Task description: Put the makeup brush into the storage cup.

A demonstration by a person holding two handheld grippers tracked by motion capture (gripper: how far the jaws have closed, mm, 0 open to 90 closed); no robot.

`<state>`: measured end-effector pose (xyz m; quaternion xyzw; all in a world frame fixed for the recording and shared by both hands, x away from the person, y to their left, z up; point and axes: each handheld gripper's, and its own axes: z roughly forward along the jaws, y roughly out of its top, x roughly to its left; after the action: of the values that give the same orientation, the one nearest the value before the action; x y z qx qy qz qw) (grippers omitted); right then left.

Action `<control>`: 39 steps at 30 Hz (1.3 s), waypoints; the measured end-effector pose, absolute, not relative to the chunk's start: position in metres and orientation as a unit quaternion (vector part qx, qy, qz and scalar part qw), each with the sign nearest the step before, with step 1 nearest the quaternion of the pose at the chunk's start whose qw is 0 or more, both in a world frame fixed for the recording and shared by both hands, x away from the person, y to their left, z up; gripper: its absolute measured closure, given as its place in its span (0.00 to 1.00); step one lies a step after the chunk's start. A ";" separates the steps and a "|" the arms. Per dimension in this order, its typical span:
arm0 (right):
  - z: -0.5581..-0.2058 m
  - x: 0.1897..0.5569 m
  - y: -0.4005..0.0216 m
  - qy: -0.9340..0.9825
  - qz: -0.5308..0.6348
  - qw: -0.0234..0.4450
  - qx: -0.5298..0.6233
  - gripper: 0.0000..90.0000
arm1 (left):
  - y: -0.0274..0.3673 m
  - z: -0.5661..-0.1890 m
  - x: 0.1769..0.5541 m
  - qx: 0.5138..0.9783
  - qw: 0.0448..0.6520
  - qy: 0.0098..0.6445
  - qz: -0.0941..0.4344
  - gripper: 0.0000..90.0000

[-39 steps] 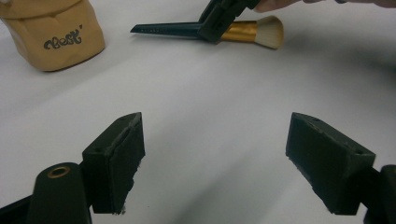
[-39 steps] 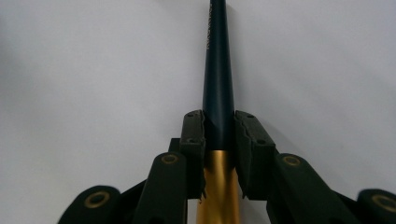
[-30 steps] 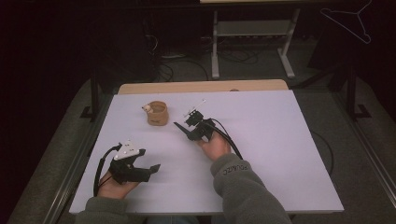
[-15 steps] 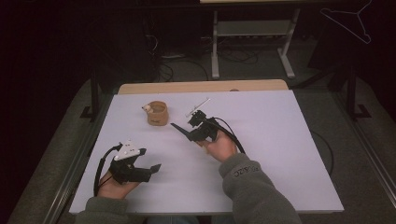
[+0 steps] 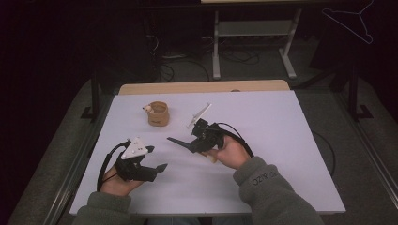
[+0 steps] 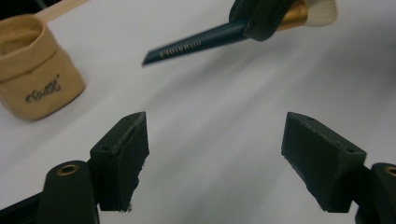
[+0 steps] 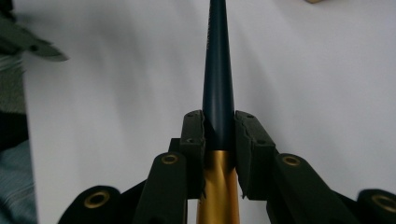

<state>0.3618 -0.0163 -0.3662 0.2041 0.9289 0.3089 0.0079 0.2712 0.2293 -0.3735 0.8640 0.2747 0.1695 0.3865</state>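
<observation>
A makeup brush (image 5: 180, 142) with a dark blue handle and a gold ferrule is clamped in my right gripper (image 5: 197, 143), held level a little above the white table (image 5: 281, 140). In the right gripper view both pads press the brush (image 7: 218, 70) where the handle meets the ferrule, and the handle points away. My left gripper (image 5: 157, 158) hovers at the near left, empty. Its jaws have just been closing slightly and stand wide apart, with nothing between them (image 6: 215, 158). From there the brush (image 6: 196, 44) hangs ahead, pale bristles at its far end.
A small tan fabric pouch (image 5: 158, 114) stands upright at the back left of the table, also seen in the left gripper view (image 6: 35, 79). A wooden strip (image 5: 202, 87) borders the far edge. Cables, a metal stand and dark floor lie beyond.
The right hand has drawn the brush a little nearer and higher, away from the pouch. The left hand has risen slightly.
</observation>
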 end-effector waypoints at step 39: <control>-0.357 0.297 -0.004 0.957 0.288 -0.043 0.003 0.82 | 0.167 -0.360 0.268 0.970 0.241 0.020 0.040 0.84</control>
<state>0.2970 -0.0040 -0.3574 0.0026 0.9567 0.2879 -0.0432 0.2677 0.1670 -0.3599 0.9696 0.0202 0.0401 0.2406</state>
